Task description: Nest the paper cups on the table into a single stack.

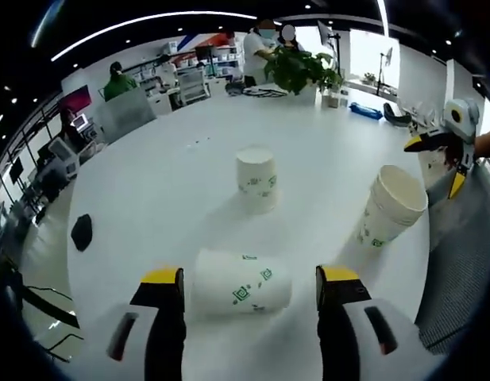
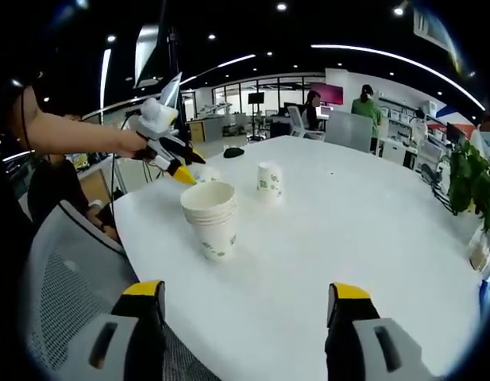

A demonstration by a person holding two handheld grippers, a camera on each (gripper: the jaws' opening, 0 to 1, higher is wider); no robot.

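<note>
Showing a white counter (image 1: 173, 159) with paper cups, the left gripper view places a cup lying on its side (image 1: 241, 290) at lower centre, between the spread yellow-tipped jaws of the left claw (image 1: 250, 287), which stands released and apart from it. An inverted cup (image 1: 256, 179) stands at mid-frame, and a nested stack of cups (image 1: 390, 205) stands mouth-up at right. A dark object (image 1: 82, 232) lies at the left edge of the counter. The right claw (image 1: 437, 163) enters at upper right.

In the right gripper view, the right claw (image 2: 250, 302) is likewise released, jaws wide at the bottom of the frame over the counter (image 2: 348, 230). The nested stack (image 2: 210, 217) stands left of centre, the inverted cup (image 2: 268, 180) behind it. The left claw (image 2: 185, 167), held by a hand (image 2: 133, 143), appears at upper left. A mesh chair back (image 2: 62, 278) occupies the lower left.
</note>
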